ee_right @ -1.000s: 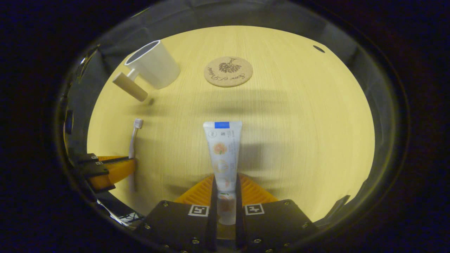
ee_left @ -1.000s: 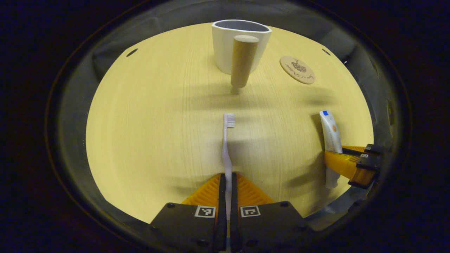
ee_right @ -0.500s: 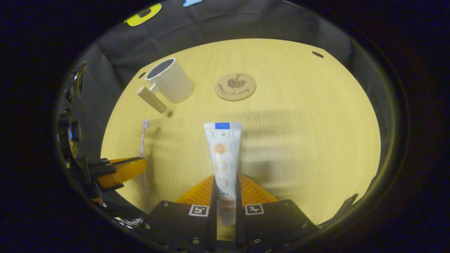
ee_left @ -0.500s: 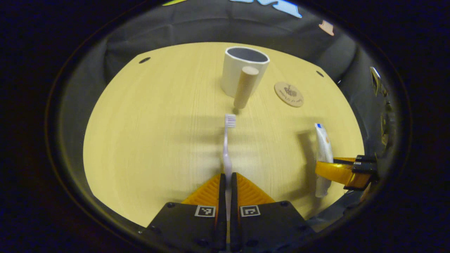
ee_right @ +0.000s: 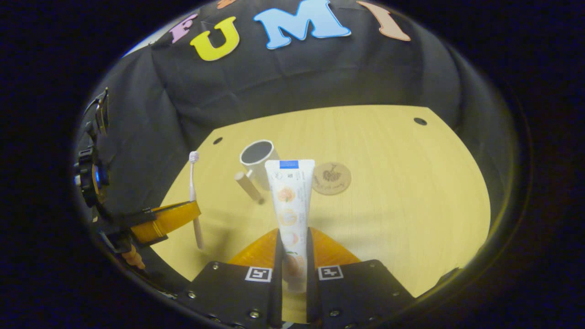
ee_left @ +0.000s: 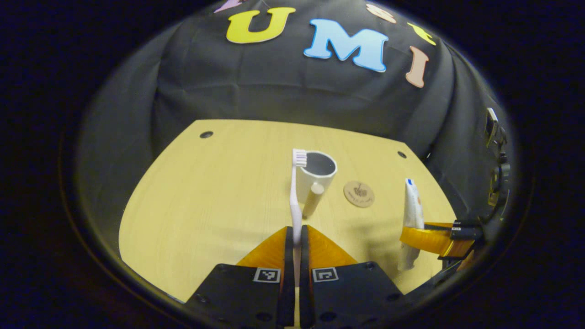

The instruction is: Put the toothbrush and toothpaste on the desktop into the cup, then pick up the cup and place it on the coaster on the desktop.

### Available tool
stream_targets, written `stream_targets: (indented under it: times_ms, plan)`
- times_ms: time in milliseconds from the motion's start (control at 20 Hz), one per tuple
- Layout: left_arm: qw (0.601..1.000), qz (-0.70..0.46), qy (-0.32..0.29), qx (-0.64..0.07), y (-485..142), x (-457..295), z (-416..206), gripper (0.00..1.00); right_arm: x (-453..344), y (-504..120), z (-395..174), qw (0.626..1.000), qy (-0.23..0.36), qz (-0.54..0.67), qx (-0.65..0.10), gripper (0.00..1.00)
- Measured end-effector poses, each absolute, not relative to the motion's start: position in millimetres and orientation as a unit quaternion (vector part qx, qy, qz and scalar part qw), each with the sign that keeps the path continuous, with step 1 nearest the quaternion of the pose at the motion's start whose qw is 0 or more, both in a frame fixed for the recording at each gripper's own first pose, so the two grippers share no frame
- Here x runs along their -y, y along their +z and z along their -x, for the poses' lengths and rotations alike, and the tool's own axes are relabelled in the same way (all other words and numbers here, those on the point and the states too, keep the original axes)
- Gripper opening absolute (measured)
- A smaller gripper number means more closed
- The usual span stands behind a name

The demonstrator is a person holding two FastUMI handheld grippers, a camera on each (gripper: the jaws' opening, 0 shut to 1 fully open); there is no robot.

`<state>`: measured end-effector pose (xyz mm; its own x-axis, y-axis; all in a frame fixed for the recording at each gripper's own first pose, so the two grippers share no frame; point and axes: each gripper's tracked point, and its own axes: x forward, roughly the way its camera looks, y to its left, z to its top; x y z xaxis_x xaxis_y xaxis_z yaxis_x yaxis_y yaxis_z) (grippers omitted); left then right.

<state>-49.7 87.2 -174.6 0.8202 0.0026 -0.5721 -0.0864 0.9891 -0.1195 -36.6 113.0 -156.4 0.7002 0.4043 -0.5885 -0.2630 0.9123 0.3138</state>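
My left gripper is shut on a pale pink toothbrush, held off the desk with its bristles pointing away. My right gripper is shut on a white toothpaste tube, also lifted. A white cup with a wooden peg handle stands upright at mid-desk, beyond the toothbrush tip. The round cork coaster lies just to its right. In the right gripper view the cup is left of the tube and the coaster right of it. The left gripper with the toothbrush shows at far left there.
The light wooden desktop has small dark holes near its back corners. Black cloth wall rises behind the desk. In the left gripper view the right gripper holds the toothpaste at the right edge.
Both grippers have risen and tilted up with the toothbrush and toothpaste held; the cup and coaster now look smaller and farther, and the back wall has come into view.
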Motion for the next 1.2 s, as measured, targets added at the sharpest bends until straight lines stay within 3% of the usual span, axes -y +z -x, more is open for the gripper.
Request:
stream_targets:
  times_ms: [450,750,950,1200]
  plan:
    - [0.99,0.086,0.013,-0.115,-94,-101,-4,0.11,-108,-122,39,0.94,0.175,-0.101,-0.275,0.22]
    - [0.992,0.123,-0.01,-0.026,-53,-88,-60,0.1,-88,-107,37,0.952,0.147,-0.094,-0.251,0.22]
    - [0.992,0.123,-0.034,0.003,-47,-78,-92,0.1,-85,-109,40,0.951,0.139,-0.094,-0.26,0.25]
    - [0.991,0.125,-0.045,-0.025,-83,-69,-134,0.1,-82,-121,30,0.947,0.135,-0.083,-0.281,0.22]
